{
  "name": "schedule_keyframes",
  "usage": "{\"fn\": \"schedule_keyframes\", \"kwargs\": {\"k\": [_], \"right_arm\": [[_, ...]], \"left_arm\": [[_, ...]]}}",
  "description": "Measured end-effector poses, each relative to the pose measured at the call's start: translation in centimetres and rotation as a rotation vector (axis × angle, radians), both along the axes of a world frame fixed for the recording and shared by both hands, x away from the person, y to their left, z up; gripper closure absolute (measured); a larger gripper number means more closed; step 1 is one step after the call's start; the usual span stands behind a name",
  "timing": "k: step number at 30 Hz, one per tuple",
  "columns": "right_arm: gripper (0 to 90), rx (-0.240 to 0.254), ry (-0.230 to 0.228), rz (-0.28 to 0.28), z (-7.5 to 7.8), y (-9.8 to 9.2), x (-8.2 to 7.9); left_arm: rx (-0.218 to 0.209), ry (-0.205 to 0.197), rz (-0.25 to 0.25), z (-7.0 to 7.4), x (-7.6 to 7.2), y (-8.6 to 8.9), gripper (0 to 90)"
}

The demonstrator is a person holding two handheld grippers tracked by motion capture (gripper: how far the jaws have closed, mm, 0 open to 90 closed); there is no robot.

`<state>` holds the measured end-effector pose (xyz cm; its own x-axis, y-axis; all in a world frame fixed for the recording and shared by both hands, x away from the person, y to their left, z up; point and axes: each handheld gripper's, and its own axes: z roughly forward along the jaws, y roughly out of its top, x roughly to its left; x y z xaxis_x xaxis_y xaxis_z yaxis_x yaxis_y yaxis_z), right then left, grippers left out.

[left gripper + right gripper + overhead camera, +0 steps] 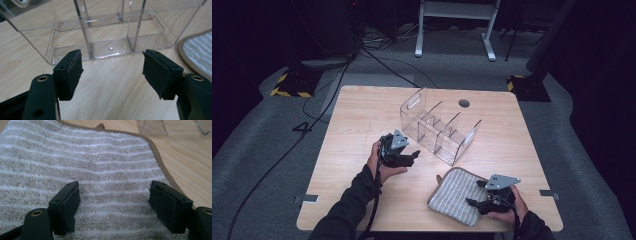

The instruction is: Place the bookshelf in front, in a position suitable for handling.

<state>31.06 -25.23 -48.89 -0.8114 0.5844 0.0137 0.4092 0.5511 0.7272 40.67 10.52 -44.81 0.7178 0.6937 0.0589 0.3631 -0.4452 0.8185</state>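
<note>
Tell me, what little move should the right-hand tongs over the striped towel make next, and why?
Probably lower and close on the towel. The right tongs hover over it, open, nothing between them. The left tongs are open too, facing the clear organizer, which stands beside the towel.

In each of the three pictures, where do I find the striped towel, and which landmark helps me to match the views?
High view: the striped towel lies at the lower right of the table, under the right gripper.
Left gripper view: only its corner shows, at the right edge.
Right gripper view: it spreads beneath the open jaws, across most of the picture.
Shared landmark: the clear plastic organizer, standing beyond the towel.
</note>
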Motion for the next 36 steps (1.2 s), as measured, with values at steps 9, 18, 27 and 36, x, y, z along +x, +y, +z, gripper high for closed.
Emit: {"fn": "schedule_keyframes", "kwargs": {"k": [9, 18, 27, 36], "right_arm": [[25.3, 0.028, 0.027, -0.029, -0.4, -1.2, 0.2], [25.3, 0.025, 0.022, -0.025, -0.4, -1.2, 0.2], [25.2, 0.018, 0.021, -0.029, -0.4, -1.1, 0.1], [25.3, 0.014, 0.015, -0.031, -0.4, -1.1, 0.1]], "left_arm": [[-0.062, -0.009, 0.031, -0.1, 3.0, -1.1, 37.1], [-0.139, -0.074, -0.051, 2.6, 1.3, -2.5, 36.5], [-0.136, -0.097, -0.134, 4.4, -0.1, -5.9, 34.5], [-0.103, -0.059, -0.102, 4.4, 2.0, -8.4, 47.5]]}}
